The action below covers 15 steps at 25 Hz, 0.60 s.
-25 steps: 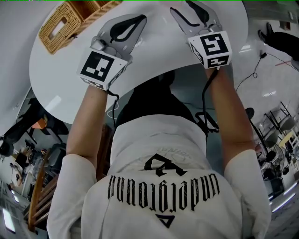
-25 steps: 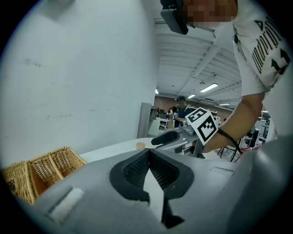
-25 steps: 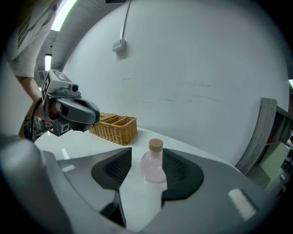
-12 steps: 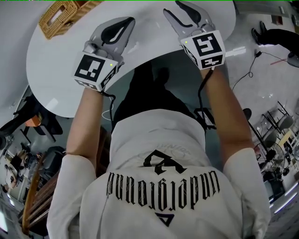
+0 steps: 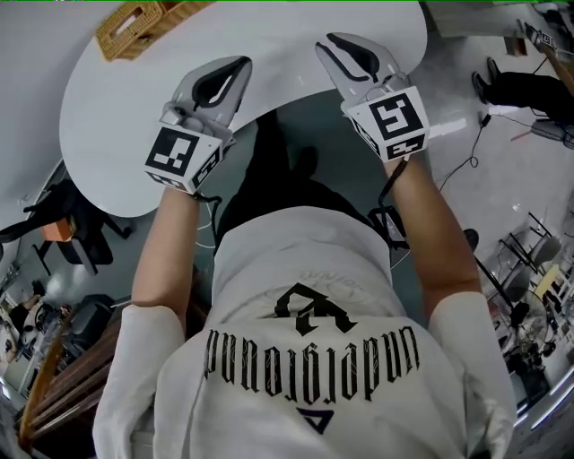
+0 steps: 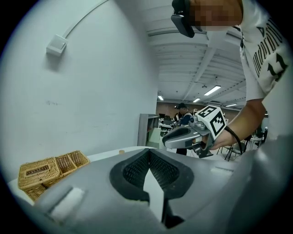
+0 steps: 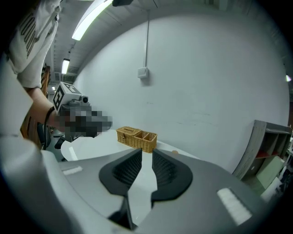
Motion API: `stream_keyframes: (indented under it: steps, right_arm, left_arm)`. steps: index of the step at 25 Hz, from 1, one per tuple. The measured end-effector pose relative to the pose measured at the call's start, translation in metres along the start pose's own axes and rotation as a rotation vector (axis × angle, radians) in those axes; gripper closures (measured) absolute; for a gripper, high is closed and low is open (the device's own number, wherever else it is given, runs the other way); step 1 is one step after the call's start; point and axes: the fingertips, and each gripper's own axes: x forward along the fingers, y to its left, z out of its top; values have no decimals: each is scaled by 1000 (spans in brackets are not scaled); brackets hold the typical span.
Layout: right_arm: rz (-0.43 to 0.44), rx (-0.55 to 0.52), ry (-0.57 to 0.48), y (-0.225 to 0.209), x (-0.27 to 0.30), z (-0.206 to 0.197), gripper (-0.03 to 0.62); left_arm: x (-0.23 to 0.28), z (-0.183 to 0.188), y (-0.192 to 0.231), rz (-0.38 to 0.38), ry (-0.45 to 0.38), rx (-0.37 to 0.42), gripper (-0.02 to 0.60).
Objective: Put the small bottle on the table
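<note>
I cannot make out a small bottle for certain in any view. A tiny tan object (image 6: 121,151) (image 7: 175,152) sits on the white round table (image 5: 117,134), too small to identify. My left gripper (image 5: 239,64) (image 6: 148,151) hovers over the table's near edge, its jaws shut tip to tip on nothing. Beside it, my right gripper (image 5: 330,41) (image 7: 146,153) is also at the near edge. Its jaws are closing, a narrow gap remains, and nothing is between them.
A wicker basket (image 5: 148,20) (image 6: 50,171) (image 7: 136,138) with several compartments stands at the table's far left, by a plain white wall. Below the table edge lies grey floor with cables. Chairs and clutter stand to the left and right.
Both grippers have drawn back from over the table toward its near edge. The right jaws have narrowed from wide apart to a slim gap. The basket has slid toward the top of the view.
</note>
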Motion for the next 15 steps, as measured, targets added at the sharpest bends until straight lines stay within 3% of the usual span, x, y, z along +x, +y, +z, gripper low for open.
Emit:
stream_keyframes:
  steps: [6,15]
  right_arm:
    - [26,-35,-51,49,-42,39,562]
    - [45,-47,-150,73,-114,82,591]
  left_arm:
    - [-53,27,-31,2,-17,28,577]
    - [-81,67,-94,-1,-61,59,577]
